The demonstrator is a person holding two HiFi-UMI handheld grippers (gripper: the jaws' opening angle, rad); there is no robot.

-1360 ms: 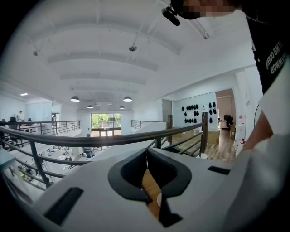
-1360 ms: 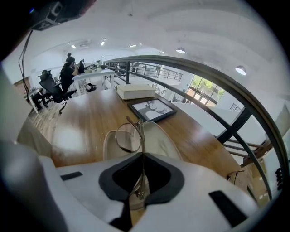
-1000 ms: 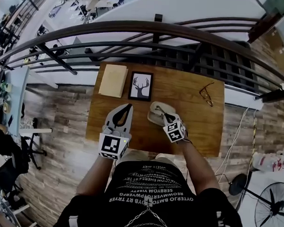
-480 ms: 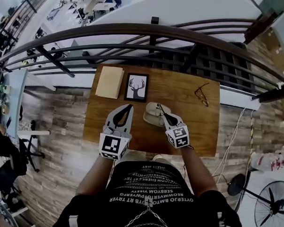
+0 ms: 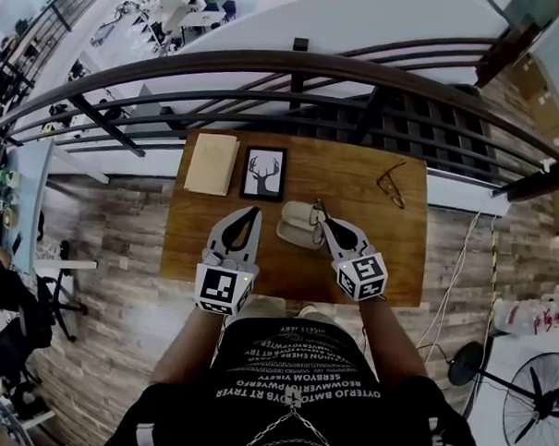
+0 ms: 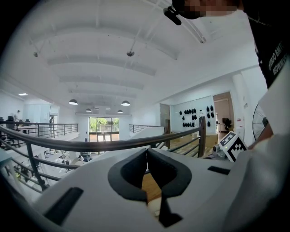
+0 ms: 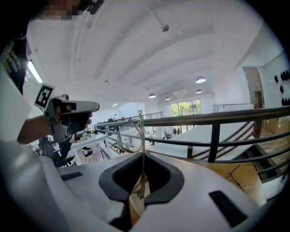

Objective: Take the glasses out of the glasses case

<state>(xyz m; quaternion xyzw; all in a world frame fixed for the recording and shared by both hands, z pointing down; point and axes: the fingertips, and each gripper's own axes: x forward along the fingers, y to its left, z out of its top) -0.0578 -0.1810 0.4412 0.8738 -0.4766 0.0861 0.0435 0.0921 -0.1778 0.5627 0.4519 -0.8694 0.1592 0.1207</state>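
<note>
The open beige glasses case [image 5: 296,226] lies in the middle of the wooden table [image 5: 352,258]. My right gripper [image 5: 320,215] hangs just above the case's right end, shut on a thin wire-framed pair of glasses [image 7: 136,136]. One round lens stands above the jaw tips in the right gripper view, lifted off the table. My left gripper [image 5: 254,211] hovers left of the case with its jaws shut and nothing between them. Its closed pads [image 6: 147,154] show in the left gripper view.
A second pair of glasses [image 5: 389,185] lies at the table's far right. A framed deer picture [image 5: 263,173] and a beige pad [image 5: 212,164] sit at the far left. A dark railing [image 5: 296,66] runs behind the table. A fan [image 5: 535,418] stands on the floor at the right.
My right gripper has risen from the case, turning as it went, with the wire glasses pinched in it. The left gripper has stayed shut beside the case.
</note>
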